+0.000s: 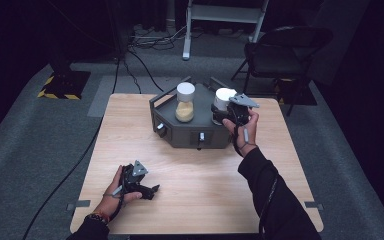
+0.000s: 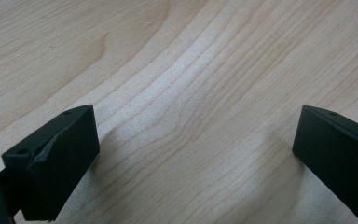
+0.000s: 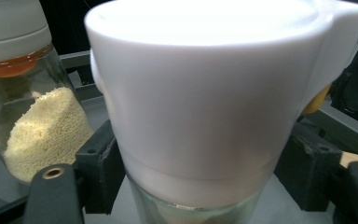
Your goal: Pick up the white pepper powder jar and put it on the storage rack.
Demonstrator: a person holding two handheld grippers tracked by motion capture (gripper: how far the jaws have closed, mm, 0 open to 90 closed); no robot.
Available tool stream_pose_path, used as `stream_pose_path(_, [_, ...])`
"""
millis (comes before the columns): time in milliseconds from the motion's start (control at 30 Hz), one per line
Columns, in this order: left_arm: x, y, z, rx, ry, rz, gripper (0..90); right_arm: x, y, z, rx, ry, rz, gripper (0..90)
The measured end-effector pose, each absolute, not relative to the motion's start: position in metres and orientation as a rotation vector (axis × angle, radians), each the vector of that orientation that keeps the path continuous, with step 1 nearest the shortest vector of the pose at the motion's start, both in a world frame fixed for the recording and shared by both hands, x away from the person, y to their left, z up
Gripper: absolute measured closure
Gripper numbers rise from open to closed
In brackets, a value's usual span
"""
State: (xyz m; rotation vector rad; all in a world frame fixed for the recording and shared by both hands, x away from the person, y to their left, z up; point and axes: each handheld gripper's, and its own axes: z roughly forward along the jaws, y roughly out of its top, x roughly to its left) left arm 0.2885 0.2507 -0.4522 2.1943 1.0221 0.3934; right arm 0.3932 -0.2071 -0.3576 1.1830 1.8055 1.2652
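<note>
A dark grey holder (image 1: 180, 131) stands at the back middle of the wooden table (image 1: 195, 195). Two glass jars with white lids sit in it. The left jar (image 1: 185, 102) (image 3: 32, 126) holds yellow grains. My right gripper (image 1: 221, 116) (image 3: 200, 172) reaches the right jar (image 1: 223, 99) (image 3: 205, 93) from the right. Its jaws press both sides of the jar just under the lid. My left gripper (image 1: 149, 190) (image 2: 196, 154) rests low on the table near the front left. It is open, with bare wood between its jaws.
The holder has handles at its sides and small knobs (image 1: 160, 128) on its front faces. A folding chair (image 1: 280, 50) and a white stand (image 1: 220, 15) are on the floor behind the table. Cables (image 1: 145, 60) run across the grey carpet at the left.
</note>
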Motion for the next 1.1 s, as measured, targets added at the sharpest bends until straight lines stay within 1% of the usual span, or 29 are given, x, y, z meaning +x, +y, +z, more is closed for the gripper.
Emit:
stream_pose_path(67, [0.289, 0.251, -0.452, 2.195, 1.022, 0.393, 0.0, 0.394, -0.207, -0.357, 1.186, 1.808, 1.261, 22.4])
stream_pose_path(133, [0.289, 0.251, -0.452, 2.194, 1.021, 0.393, 0.0, 0.393, -0.206, -0.357, 1.196, 1.797, 1.252, 17.9])
stream_pose_path(300, [0.289, 0.251, -0.452, 2.195, 1.021, 0.393, 0.0, 0.395, -0.207, -0.360, 1.211, 1.795, 1.258, 13.4])
stream_pose_path(400, [0.289, 0.251, -0.452, 2.195, 1.020, 0.393, 0.0, 0.395, -0.206, -0.360, 1.211, 1.798, 1.241, 5.3])
stream_pose_path(467, [0.289, 0.251, -0.452, 2.195, 1.020, 0.393, 0.0, 0.396, -0.206, -0.360, 1.207, 1.808, 1.234, 2.8])
stream_pose_path(1100, [0.289, 0.251, -0.452, 2.195, 1.020, 0.393, 0.0, 0.386, -0.214, -0.363, 1.168, 1.790, 1.246, 2.0])
